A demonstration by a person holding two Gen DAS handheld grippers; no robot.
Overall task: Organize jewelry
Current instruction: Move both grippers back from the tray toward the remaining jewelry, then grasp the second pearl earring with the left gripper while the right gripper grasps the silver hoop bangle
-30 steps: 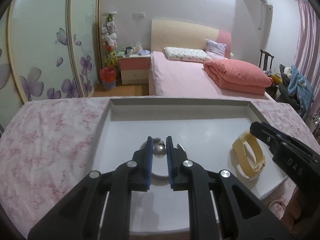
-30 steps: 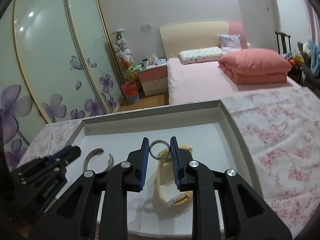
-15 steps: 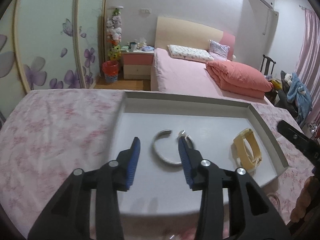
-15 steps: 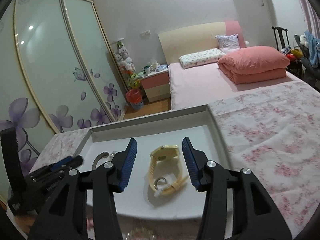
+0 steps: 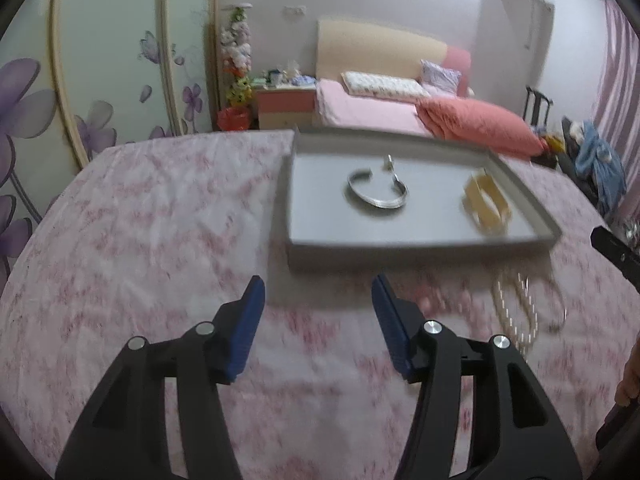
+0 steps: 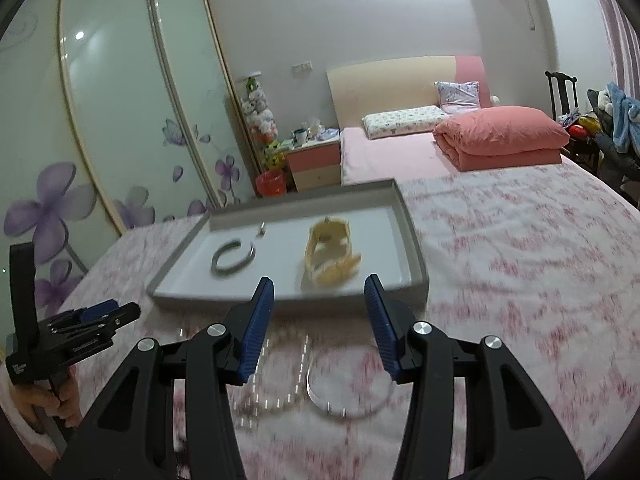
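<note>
I have both grippers clear of the grey tray (image 5: 420,248), on its near side over the pink floral cloth (image 5: 152,216). My left gripper (image 5: 318,300) has its blue pads well apart, having just been opening, and nothing sits between them. My right gripper (image 6: 319,304) also stands spread after opening, and it too grips nothing.

Inside the tray, the silver open bangle (image 5: 376,194) lies toward the tray's left half, with a small silver piece (image 5: 388,161) just behind it; blur keeps me from naming it. The cream-yellow watch (image 5: 486,204) lies toward the tray's right half, apart from the bangle.

In front of the tray, on the cloth, a pearl strand (image 6: 280,376) lies beside a thin silver hoop (image 6: 348,396). In the right wrist view both show below my right gripper's fingers.
</note>
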